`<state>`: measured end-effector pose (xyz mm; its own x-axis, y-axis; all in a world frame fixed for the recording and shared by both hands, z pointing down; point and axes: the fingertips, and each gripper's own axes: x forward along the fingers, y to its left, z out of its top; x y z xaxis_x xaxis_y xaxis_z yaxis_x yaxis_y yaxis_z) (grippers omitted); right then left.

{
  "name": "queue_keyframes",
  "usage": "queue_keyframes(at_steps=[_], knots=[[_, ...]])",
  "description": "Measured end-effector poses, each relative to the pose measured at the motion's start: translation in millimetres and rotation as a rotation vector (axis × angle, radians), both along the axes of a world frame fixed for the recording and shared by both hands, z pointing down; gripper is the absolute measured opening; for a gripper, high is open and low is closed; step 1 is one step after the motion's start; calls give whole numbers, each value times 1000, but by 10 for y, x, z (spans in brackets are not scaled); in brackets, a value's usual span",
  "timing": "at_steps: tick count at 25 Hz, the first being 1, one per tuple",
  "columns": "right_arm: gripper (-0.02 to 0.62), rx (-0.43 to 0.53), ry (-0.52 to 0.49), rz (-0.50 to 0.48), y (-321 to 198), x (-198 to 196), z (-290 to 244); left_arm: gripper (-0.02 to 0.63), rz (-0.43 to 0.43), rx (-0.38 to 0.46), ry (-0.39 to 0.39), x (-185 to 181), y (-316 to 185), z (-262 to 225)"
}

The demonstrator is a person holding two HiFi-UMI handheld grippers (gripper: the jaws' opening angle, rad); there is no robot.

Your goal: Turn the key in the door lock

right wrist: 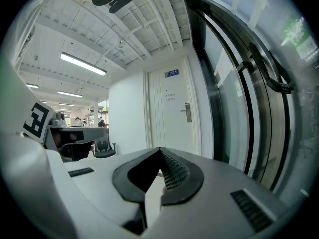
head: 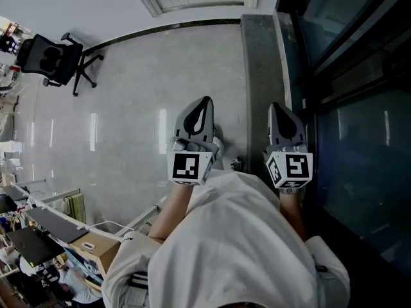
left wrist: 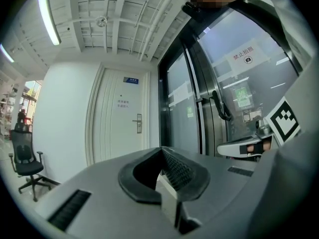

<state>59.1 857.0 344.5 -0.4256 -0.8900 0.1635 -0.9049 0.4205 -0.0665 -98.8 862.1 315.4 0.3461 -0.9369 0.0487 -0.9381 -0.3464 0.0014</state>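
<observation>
I see no key in any view. A white door (left wrist: 119, 118) stands ahead at the end of the room, with a metal lock plate and lever (left wrist: 138, 123) on its right side; the right gripper view shows that lock plate (right wrist: 188, 112) too. My left gripper (head: 204, 101) points forward over the floor, jaws shut with nothing between them (left wrist: 162, 152). My right gripper (head: 275, 106) is held beside it, close to the glass door, and its jaws (right wrist: 160, 152) also meet at the tip, empty.
A dark glass door (head: 359, 108) with a curved black handle (right wrist: 269, 73) runs along the right. A black office chair (head: 54, 59) stands far left on the pale floor. A cardboard box (head: 96, 246) and desk clutter lie at the lower left.
</observation>
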Motion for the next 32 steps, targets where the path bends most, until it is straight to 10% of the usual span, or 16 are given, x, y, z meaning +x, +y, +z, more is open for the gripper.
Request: queue_keyframes(at_steps=[32], knots=[[2,-27,109,66,-2483,-1300,46,8,67,34,70,-1398,-2701,117]])
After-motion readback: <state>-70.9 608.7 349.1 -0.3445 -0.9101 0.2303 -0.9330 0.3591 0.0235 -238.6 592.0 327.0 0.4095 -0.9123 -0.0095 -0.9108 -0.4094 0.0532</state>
